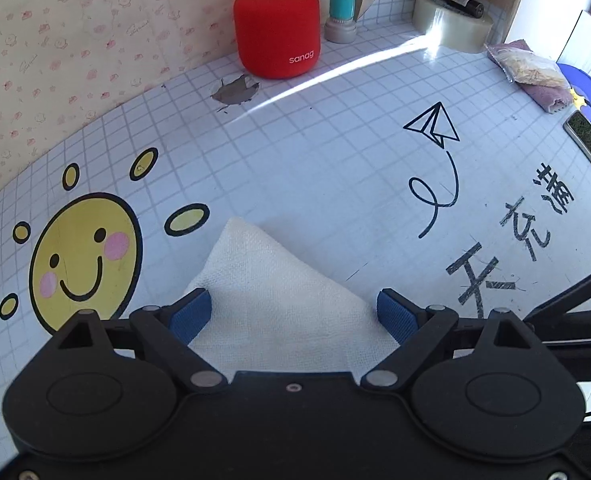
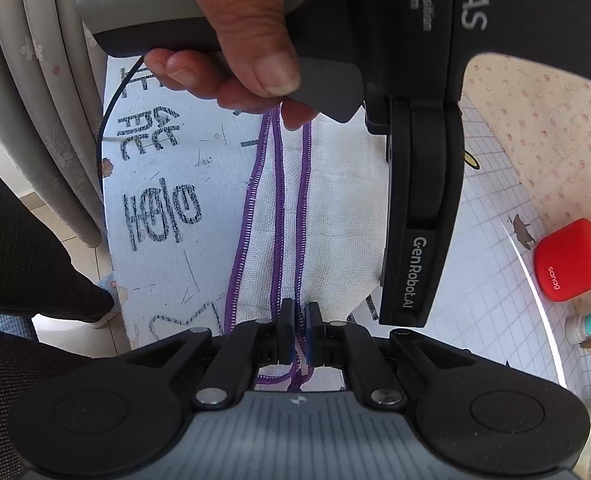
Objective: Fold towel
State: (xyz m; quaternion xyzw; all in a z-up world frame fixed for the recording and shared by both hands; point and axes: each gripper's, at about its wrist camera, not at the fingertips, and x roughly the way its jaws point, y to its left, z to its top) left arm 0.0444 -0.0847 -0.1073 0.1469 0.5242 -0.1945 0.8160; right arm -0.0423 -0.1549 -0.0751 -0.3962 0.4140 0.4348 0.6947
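A white gauze towel [image 1: 263,280] with purple stitched edges lies on the grid-patterned table [image 1: 315,168]. In the left wrist view a folded corner of it reaches forward between the blue pads [image 1: 193,312] of my left gripper [image 1: 291,296], which stands wide open over the cloth. In the right wrist view the towel [image 2: 335,220] stretches away with several purple hems side by side. My right gripper [image 2: 299,312] is shut on a purple-edged layer of it. A hand [image 2: 247,40] holds the left gripper's black body [image 2: 423,200] just above the towel's far side.
A red speaker [image 1: 276,30], a teal-capped stamp [image 1: 341,16] and a big tape roll [image 1: 451,20] stand along the back wall. A plastic bag on a purple cloth [image 1: 535,72] and a phone [image 1: 587,136] lie at the right. A curtain [image 2: 35,80] hangs past the table's edge.
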